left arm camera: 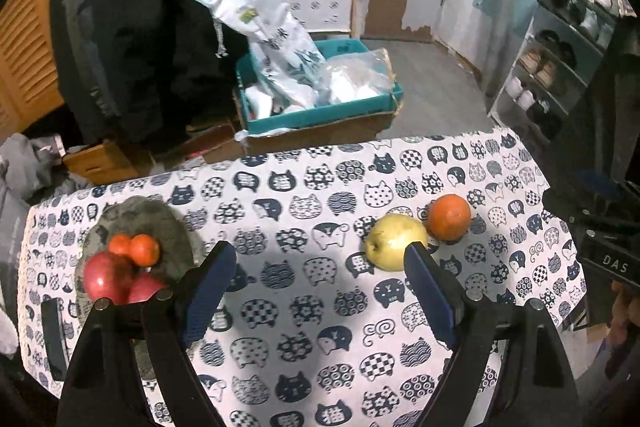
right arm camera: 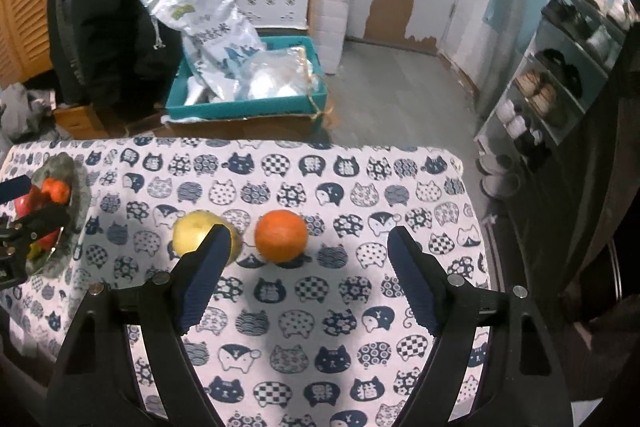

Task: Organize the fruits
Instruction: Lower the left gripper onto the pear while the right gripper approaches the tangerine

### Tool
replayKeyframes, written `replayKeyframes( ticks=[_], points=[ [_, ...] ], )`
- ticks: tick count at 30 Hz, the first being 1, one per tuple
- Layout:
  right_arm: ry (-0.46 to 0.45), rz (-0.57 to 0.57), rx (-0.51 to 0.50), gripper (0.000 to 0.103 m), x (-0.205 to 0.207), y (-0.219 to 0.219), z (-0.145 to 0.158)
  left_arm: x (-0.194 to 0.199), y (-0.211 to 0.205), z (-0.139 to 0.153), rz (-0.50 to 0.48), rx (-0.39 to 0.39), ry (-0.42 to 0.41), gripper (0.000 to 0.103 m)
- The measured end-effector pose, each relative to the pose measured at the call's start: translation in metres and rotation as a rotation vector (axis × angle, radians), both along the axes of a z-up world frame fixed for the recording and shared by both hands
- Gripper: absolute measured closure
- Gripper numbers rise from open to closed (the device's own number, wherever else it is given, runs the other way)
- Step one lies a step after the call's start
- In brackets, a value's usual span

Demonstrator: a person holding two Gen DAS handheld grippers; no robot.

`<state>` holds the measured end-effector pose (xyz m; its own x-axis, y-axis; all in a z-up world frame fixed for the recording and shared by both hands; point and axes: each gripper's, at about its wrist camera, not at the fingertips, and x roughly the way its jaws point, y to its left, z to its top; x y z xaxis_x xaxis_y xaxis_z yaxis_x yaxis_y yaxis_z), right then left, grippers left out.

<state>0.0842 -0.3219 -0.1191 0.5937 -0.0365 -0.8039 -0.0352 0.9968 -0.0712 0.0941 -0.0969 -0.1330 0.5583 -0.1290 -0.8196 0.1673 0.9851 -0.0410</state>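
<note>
Tech 1: Claw status? Right claw [right arm camera: 308,247] spread wide, empty; left claw [left arm camera: 320,263] likewise.

Tech 2: Orange [right arm camera: 281,235] sits frame centre, touching the yellow apple [right arm camera: 200,233]. Plate [right arm camera: 78,187], far left, collects the sorted fruit.

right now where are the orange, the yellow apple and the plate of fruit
orange [right arm camera: 281,235], right wrist view, middle of its skin
yellow apple [left arm camera: 394,242], left wrist view, middle of its visible side
plate [left arm camera: 132,213], left wrist view, bare far rim
</note>
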Motion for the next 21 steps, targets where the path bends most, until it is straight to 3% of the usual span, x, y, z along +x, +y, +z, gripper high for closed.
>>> replayKeyframes(
  ticks=[11,21],
  points=[
    [0.059,-0.039,0.032,0.023,0.013,-0.027,-0.029,0.025,-0.036,-0.042,-0.027,0.037,0.08,0.016],
    [0.162,-0.069,0.057,0.023,0.034,-0.041,-0.071,0.054,-0.062,-0.088,-0.05,-0.025,0.175,0.016]
  ],
)
